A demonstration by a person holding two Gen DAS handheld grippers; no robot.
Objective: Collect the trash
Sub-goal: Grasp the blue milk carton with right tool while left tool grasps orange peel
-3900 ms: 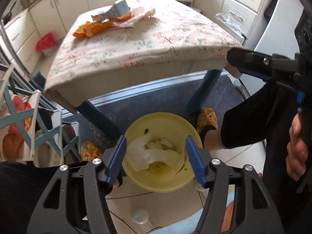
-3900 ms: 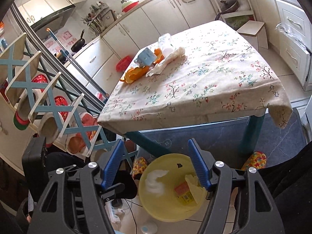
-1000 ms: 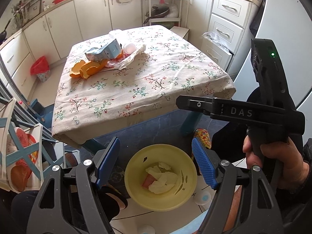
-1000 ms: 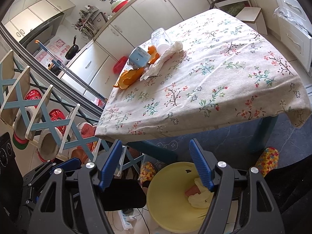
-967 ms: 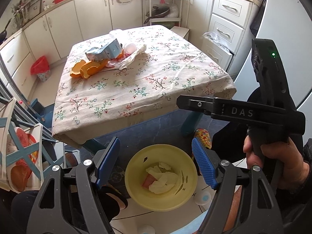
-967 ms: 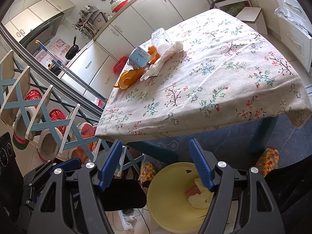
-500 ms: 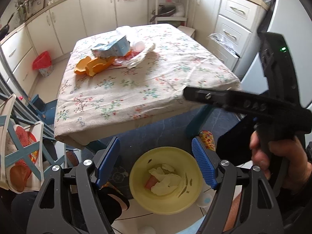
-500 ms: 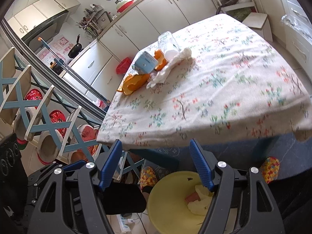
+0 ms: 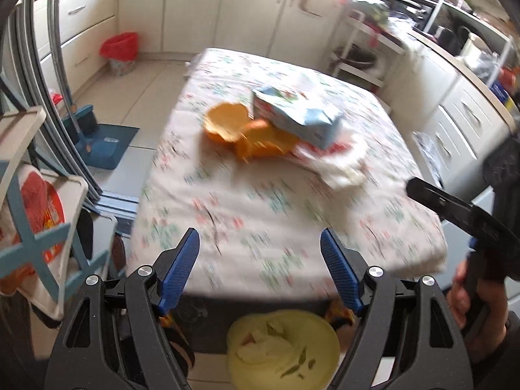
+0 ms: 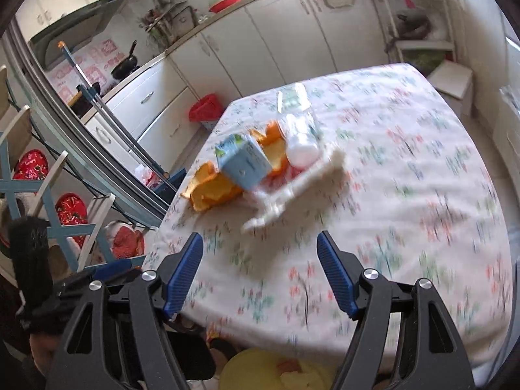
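Both grippers now higher, table (image 9: 260, 214) trash nearer, bin (image 9: 282, 354) below.

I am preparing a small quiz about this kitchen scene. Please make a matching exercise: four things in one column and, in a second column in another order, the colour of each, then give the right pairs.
Things:
1. carton
2. peels
3. bin on the floor
4. tool fingers

Colours:
A. dark blue
B. pale yellow
C. light blue
D. orange

Pairs: 1-C, 2-D, 3-B, 4-A
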